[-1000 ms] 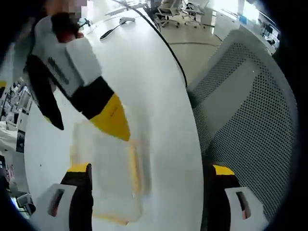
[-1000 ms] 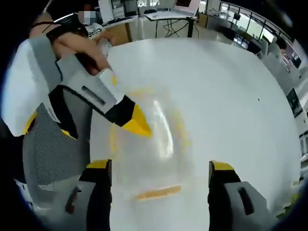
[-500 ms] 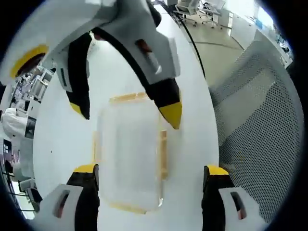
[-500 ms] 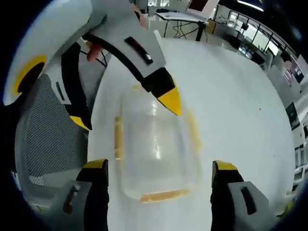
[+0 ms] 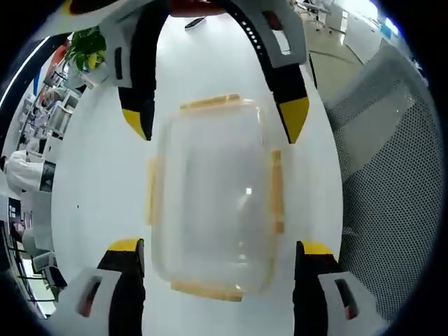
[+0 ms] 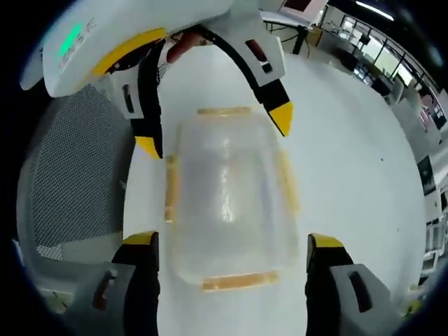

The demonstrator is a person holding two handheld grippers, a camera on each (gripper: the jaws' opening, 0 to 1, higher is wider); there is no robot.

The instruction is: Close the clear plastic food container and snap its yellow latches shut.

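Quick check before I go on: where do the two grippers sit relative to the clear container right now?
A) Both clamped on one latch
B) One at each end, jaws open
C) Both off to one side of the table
B: the left gripper and the right gripper face each other across the container, jaws spread wide.

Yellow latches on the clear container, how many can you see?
4 on the container: far end latch, near end latch, left side latch, right side latch. None looks hidden.

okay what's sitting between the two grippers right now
The clear food container with its yellow latches, lying on the white table between the left gripper and right gripper, in both views.
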